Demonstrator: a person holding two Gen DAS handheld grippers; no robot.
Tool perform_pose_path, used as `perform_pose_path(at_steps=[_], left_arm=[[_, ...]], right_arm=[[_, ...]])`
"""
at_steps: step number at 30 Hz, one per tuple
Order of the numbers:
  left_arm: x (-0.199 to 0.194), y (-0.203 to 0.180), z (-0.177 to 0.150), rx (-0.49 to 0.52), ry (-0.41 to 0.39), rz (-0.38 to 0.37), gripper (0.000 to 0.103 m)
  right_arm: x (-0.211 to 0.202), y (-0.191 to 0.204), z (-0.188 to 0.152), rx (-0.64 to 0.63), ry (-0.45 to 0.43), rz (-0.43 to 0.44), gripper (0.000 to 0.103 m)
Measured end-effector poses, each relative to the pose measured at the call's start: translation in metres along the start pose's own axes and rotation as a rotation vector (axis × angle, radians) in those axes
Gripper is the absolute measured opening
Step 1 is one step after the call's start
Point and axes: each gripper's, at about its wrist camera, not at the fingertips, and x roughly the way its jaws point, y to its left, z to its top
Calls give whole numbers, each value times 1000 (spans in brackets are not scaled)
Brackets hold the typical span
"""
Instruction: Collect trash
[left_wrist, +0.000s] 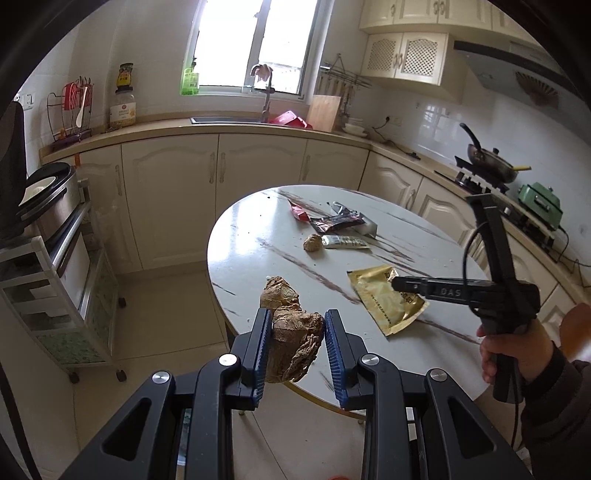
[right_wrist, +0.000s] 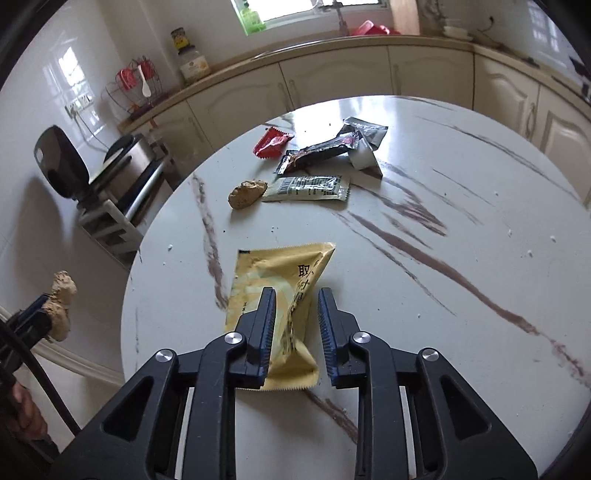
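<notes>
Brown crumpled paper (left_wrist: 291, 336) sits pinched between the blue pads of my left claw (left_wrist: 297, 341), lifted clear of the counter (left_wrist: 251, 236) and hanging just off its near edge, over the tiled floor. The wad bulges above and below the pads, and both press against its sides. From the right wrist view the same wad (right_wrist: 61, 304) shows at the far left, held out beyond the counter's rim.

My right claw (right_wrist: 296, 326) hovers over the gold foil packet (right_wrist: 273, 273), its jaws parted with a clear gap between them, holding nothing. The packet lies on the white marble-veined counter (right_wrist: 424, 177) with one corner curled upward between my fingers; I cannot tell whether the pads touch it. In the left wrist view the right claw (left_wrist: 397, 283) reaches in from the right, its tip over that same packet (left_wrist: 384, 299).

Farther back on the counter lie a smaller brown paper ball (right_wrist: 246, 193) touching the end of a pale green-white sachet (right_wrist: 308, 187), then a dark wrapper (right_wrist: 317, 151) overlapping a silver wrapper (right_wrist: 364, 144), and a red wrapper (right_wrist: 271, 142) just beside them. Cream cabinets (left_wrist: 221, 199) run behind the counter.
</notes>
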Motion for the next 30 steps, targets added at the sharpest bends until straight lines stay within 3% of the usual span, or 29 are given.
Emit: perform_pose_path(at_steps=[5,7,15,19,23,26,30], left_arm=[[3,-6,3,7,7,-11,25],[5,-6,4,6,10,-15,25],[8,2,4,-9,7,-22,25],[0,19,-2,-52,-5,-16,25],[-13,50,-17,-108,-12,37,25],[-20,79,-34,-150,5,85,25],[-19,121,-60,-230,48,144,25]], right_arm=[[7,0,-5,-17,0,-15,20],[5,-4,-6,-13,-11,9,11],[-14,0,-7,50,-81,229,6],[-25,45,1,-23,-97,325,6],[-24,105,4,-87,-118,435,6],[-8,155,2,-109,-103,540,6],[27,211,-5,-163,-71,562,6]])
